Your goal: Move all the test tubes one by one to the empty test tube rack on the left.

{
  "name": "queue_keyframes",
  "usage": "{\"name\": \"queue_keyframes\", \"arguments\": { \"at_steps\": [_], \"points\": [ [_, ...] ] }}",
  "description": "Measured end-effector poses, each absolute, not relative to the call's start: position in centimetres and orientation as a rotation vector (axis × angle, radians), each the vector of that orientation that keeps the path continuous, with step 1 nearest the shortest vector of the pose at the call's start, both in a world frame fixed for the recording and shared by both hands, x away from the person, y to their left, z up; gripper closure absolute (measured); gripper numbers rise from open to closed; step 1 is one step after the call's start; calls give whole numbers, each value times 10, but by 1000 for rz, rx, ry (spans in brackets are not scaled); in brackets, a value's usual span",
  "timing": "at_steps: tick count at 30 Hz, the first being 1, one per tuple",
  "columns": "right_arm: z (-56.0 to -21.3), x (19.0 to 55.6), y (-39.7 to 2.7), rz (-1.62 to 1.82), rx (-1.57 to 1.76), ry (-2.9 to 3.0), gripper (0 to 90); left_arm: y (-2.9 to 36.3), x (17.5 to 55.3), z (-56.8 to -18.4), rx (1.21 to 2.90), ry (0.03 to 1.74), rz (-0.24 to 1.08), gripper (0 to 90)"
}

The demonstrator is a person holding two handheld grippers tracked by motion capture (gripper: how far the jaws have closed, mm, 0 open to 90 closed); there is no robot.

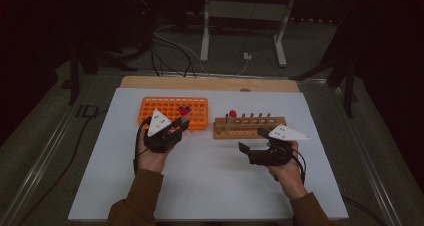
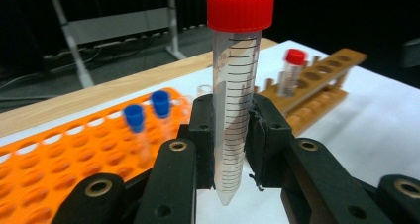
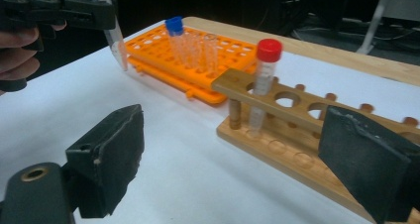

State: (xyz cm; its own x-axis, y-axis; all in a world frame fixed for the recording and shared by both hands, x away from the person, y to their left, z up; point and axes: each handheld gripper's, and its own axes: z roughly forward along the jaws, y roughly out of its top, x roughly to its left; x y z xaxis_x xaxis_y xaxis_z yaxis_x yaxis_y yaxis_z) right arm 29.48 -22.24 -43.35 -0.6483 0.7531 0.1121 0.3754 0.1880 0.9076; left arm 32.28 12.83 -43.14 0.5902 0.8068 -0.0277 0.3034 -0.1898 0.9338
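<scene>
Left gripper [image 2: 233, 149] clamps a red-cap tube [image 2: 236, 105] upright, just near of the orange rack [image 1: 173, 112] — right gripper [image 3: 237, 174] gapes empty by the wooden rack [image 3: 297, 135], mid tabletop [image 1: 210, 186].

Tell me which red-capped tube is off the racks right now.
The red-capped tube clamped upright in the left claw; the other red-capped one stands in the wooden rack.
</scene>
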Motion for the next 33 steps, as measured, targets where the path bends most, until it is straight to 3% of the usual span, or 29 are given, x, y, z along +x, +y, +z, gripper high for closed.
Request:
{"name": "queue_keyframes", "arguments": {
  "at_steps": [33],
  "points": [
    [-432, 296, -230, 1469, 1082, 2067, 91, 146, 383, -459, 1705, 1139, 666, 754]
  ]
}}
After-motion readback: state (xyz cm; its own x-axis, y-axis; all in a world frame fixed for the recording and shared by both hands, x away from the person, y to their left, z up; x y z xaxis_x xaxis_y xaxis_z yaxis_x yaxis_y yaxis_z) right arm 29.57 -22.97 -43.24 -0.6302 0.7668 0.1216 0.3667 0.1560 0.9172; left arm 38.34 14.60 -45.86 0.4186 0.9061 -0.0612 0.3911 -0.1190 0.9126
